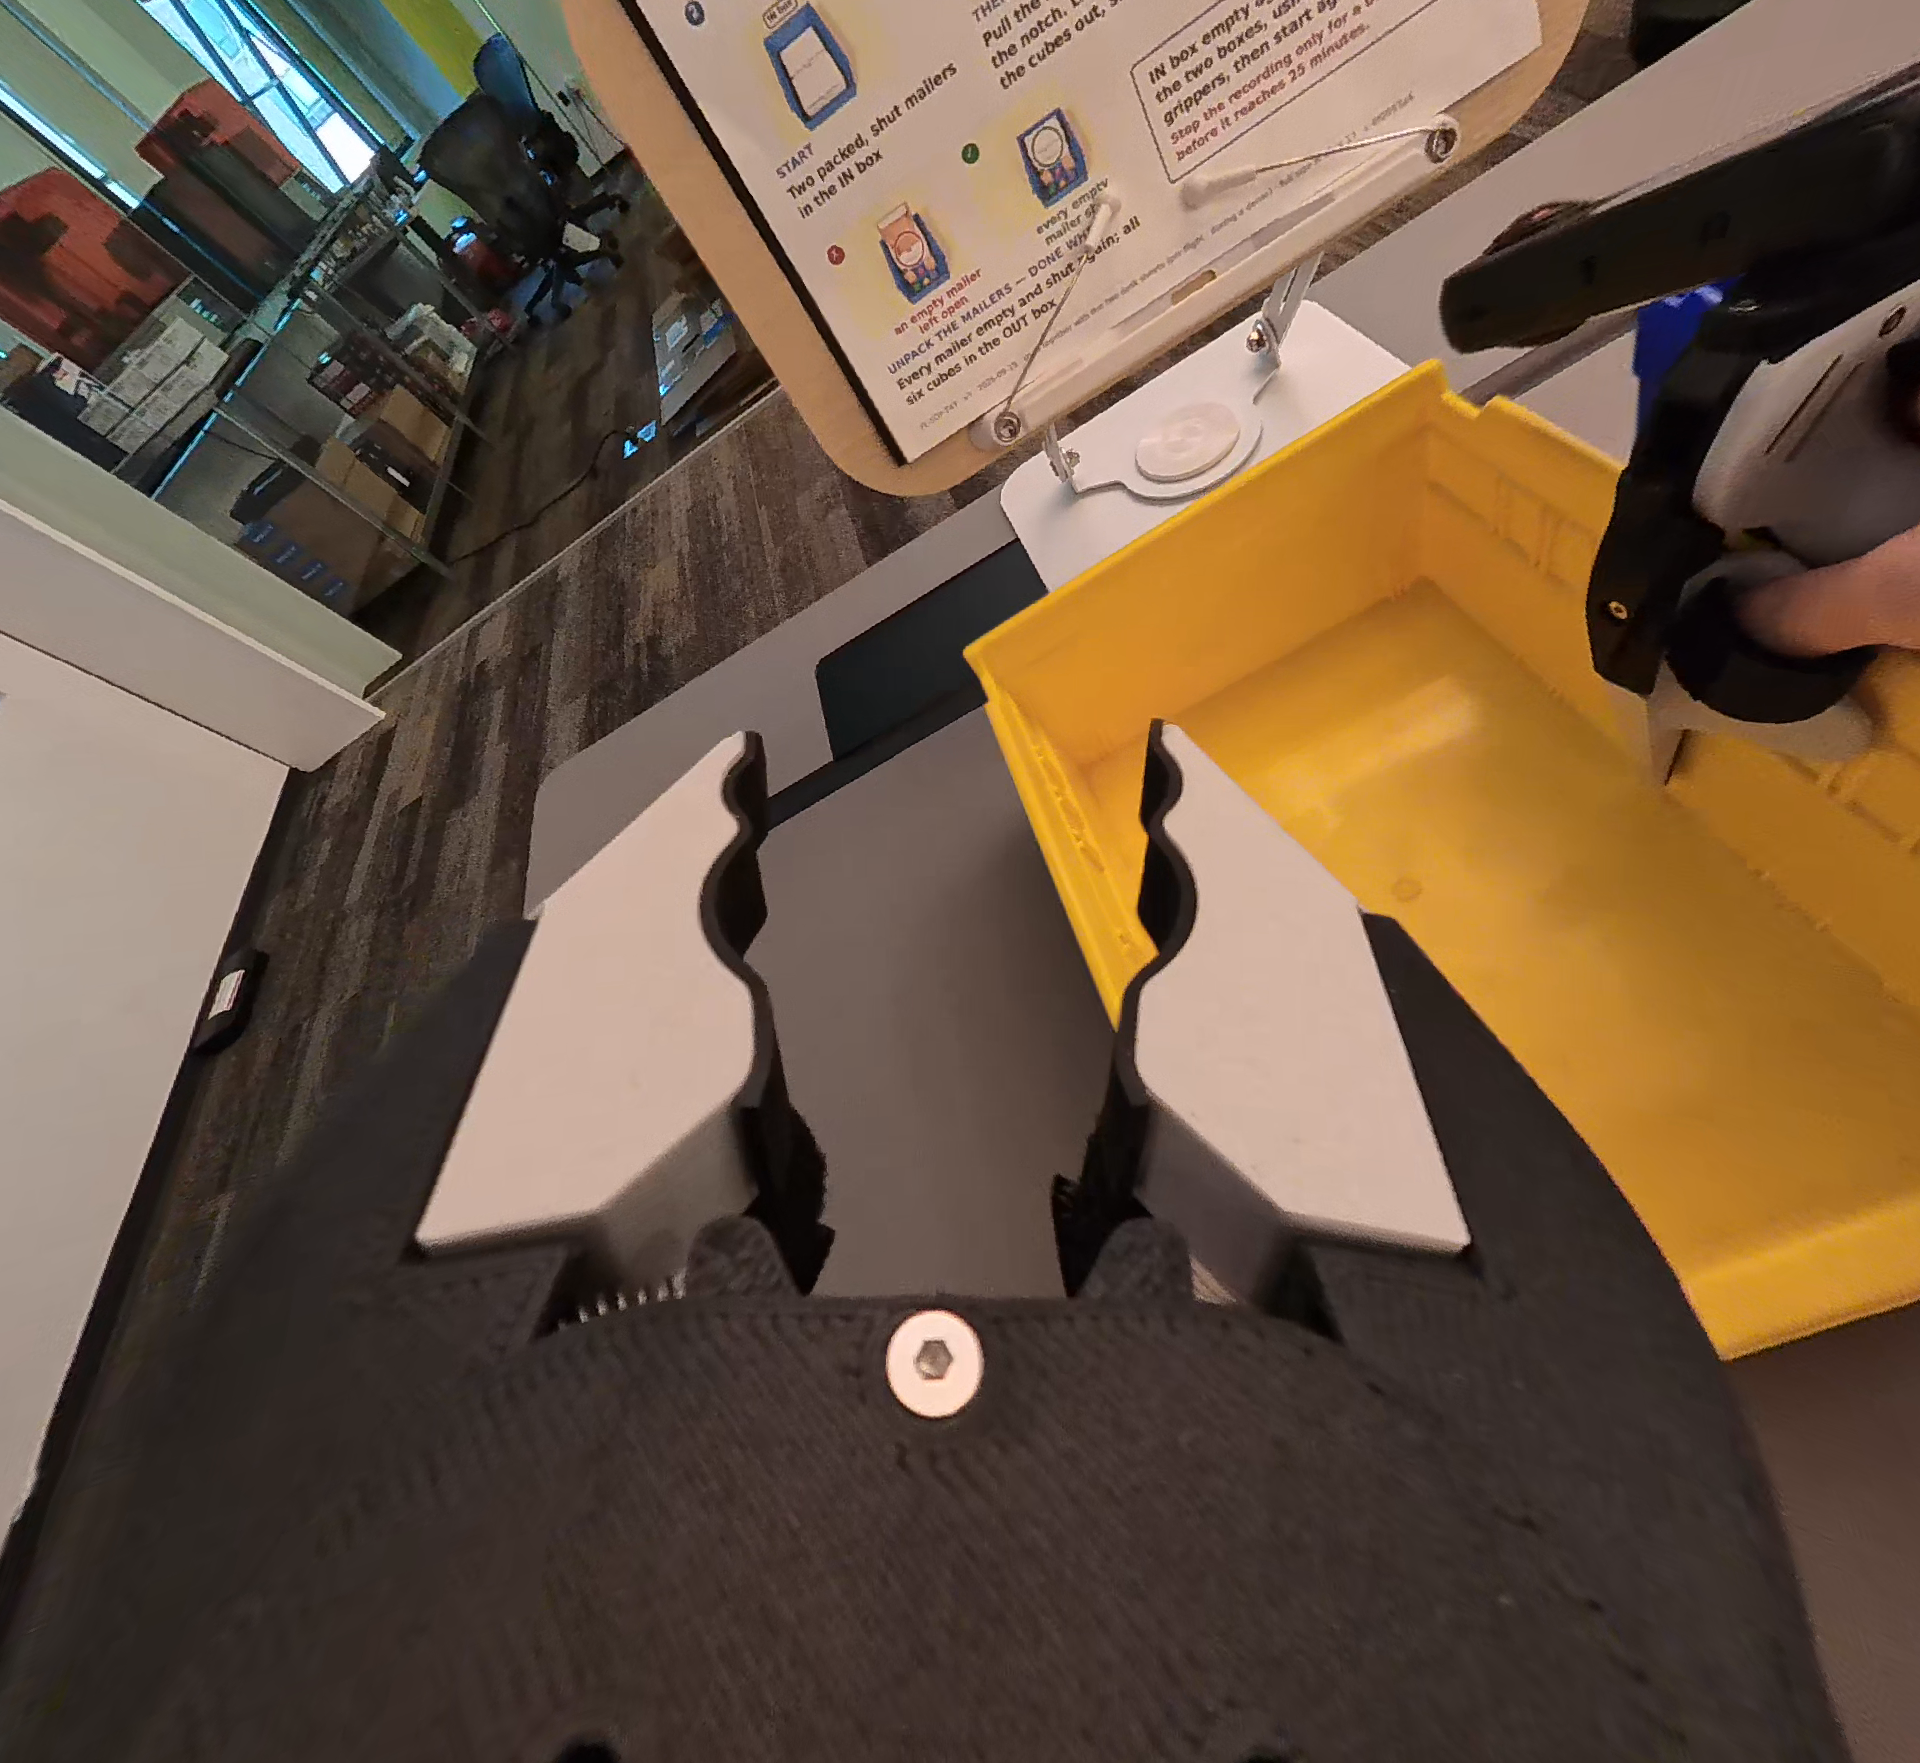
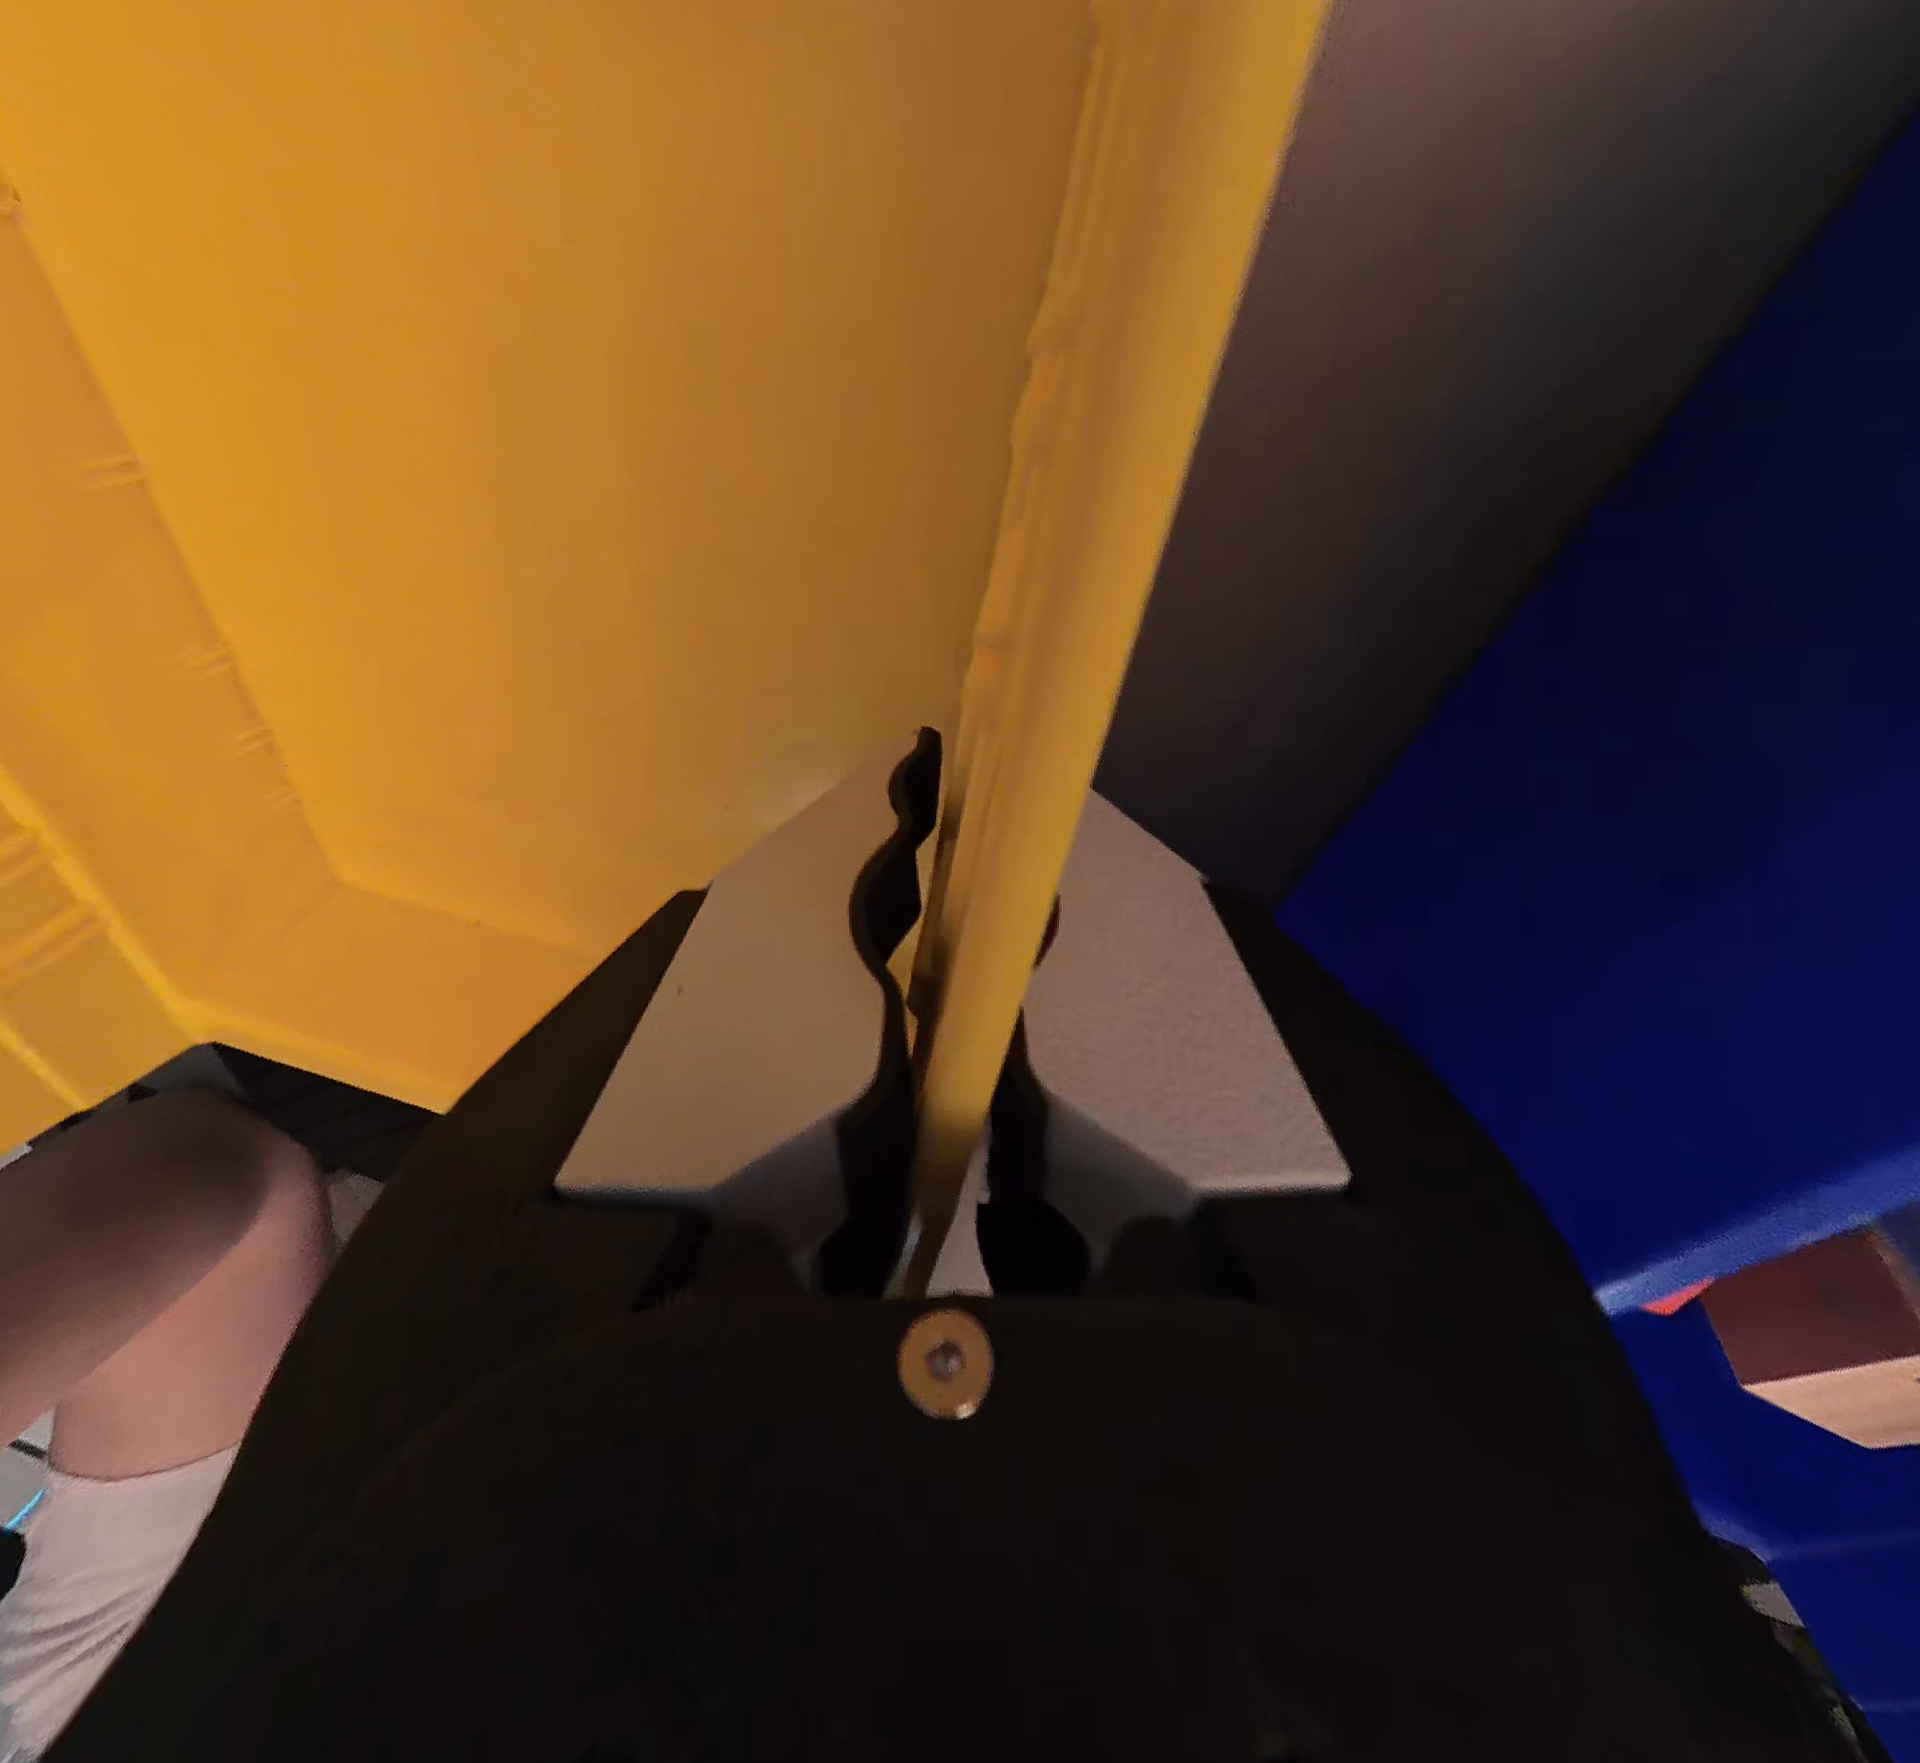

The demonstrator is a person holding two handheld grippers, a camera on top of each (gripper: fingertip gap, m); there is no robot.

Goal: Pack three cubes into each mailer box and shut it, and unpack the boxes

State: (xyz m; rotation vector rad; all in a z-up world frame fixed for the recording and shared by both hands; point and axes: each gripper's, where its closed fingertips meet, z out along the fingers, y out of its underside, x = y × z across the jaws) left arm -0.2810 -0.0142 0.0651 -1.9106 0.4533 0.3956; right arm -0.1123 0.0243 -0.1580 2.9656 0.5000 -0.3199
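An empty yellow bin (image 1: pixel 1455 882) stands on the grey table (image 1: pixel 914 1038). My left gripper (image 1: pixel 954 768) is open. Its fingers straddle the bin's near left wall without touching it, one finger (image 1: pixel 644 934) outside and the other over the inside. My right gripper (image 2: pixel 987 840) is shut on the bin's other side wall (image 2: pixel 1049 674), whose rim runs up between the pads. It also shows in the left wrist view (image 1: pixel 1673 737), clamped on that wall. No cubes show. A brown cardboard box (image 2: pixel 1829 1350) lies in a blue bin (image 2: pixel 1662 726) to the right.
A wooden board with an instruction sheet (image 1: pixel 1039 103) stands on a white base (image 1: pixel 1174 466) behind the yellow bin. A person's hand (image 1: pixel 1829 612) holds the right gripper. The table's left edge drops to carpet floor (image 1: pixel 468 726). A white cabinet (image 1: pixel 125 882) stands left. The left gripper's tips are roughly 30 cm from the right gripper's.
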